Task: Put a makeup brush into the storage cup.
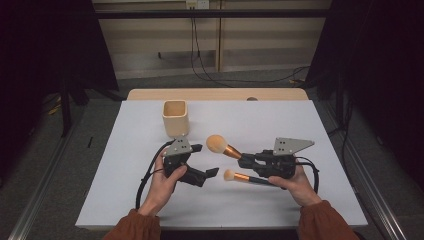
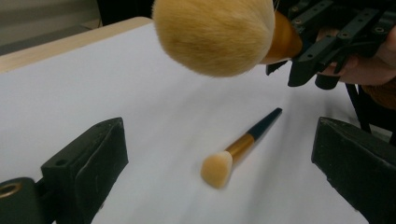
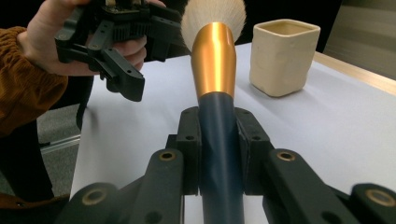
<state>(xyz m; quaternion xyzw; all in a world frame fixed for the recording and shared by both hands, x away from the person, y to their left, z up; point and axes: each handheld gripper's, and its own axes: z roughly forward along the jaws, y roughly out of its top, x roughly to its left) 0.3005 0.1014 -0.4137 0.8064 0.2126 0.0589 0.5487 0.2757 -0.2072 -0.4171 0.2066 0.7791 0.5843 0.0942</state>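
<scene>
1. Gold-collared and dark-handled, the big brush (image 3: pixel 212 93) is clamped by its handle between the fingers of the right gripper (image 1: pixel 248 160), which are closed tight on it; its fluffy head (image 1: pixel 217 144) hangs above the bench (image 1: pixel 125 200), pointing left and far.
2. A small brush (image 1: pixel 245 177) lies flat on the bench, just near of the right gripper.
3. The left gripper (image 1: pixel 209 160) has its fingers spread wide with nothing between them, aimed toward the small brush (image 2: pixel 238 151).
4. A cream cup (image 1: pixel 175 118) stands upright at the far left, well apart from both brushes.
5. My reading: the big brush is lifted and on its way to the cup.
6. Next it wants carrying over the cup's mouth, tipping handle-down, then letting go.
</scene>
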